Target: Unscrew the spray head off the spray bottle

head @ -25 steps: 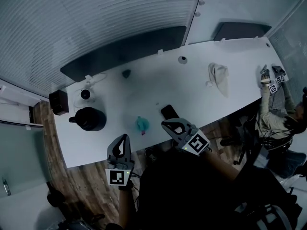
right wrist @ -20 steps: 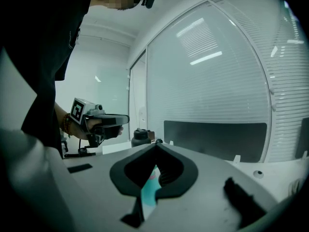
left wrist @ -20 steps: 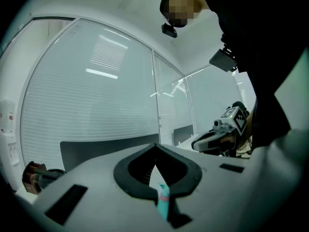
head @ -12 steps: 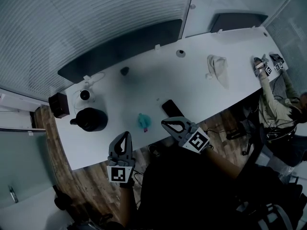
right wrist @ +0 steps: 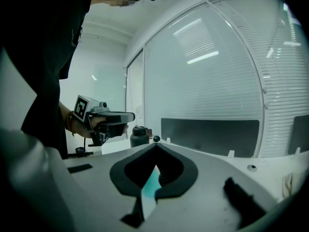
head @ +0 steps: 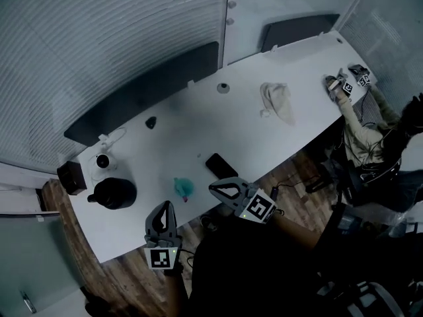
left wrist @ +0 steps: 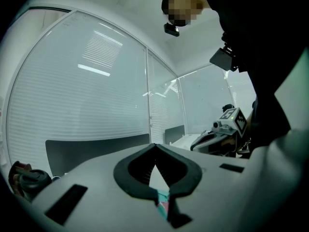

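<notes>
Head view: spray bottle (head: pixel 183 188) just beyond left gripper (head: pixel 164 205), apart.

Held out side by side (jaws pressed together on each), the left gripper (head: pixel 165 207) points toward 12 o'clock, the right gripper (head: pixel 215 189) toward 10 o'clock.

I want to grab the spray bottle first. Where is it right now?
In the head view, the teal spray bottle sits by the near edge of the table, between the black jug and the phone.
</notes>
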The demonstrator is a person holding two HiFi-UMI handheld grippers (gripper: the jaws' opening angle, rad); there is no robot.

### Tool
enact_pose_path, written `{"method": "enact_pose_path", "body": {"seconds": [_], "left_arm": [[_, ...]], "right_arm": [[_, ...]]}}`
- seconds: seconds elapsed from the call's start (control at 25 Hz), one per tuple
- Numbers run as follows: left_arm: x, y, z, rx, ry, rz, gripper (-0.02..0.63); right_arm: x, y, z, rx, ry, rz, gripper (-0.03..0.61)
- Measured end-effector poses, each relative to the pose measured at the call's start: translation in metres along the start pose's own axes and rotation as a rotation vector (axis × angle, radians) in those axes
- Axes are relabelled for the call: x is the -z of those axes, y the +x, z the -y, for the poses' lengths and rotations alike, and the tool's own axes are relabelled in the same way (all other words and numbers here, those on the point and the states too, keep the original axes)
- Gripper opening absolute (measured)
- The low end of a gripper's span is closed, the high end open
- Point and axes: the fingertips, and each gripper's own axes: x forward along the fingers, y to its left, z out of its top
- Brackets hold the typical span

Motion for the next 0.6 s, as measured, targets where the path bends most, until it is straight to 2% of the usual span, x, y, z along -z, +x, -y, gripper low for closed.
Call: {"method": "enact_pose_path", "body": {"seconds": [0.6], "left_arm": [[-0.002, 0.022, 0.044, 0.090, 0.026, -0.005, 0.005]], "right_arm": [[0.012, -0.039, 0.007, 0.048, 0.038, -0.014, 0.000]]}}
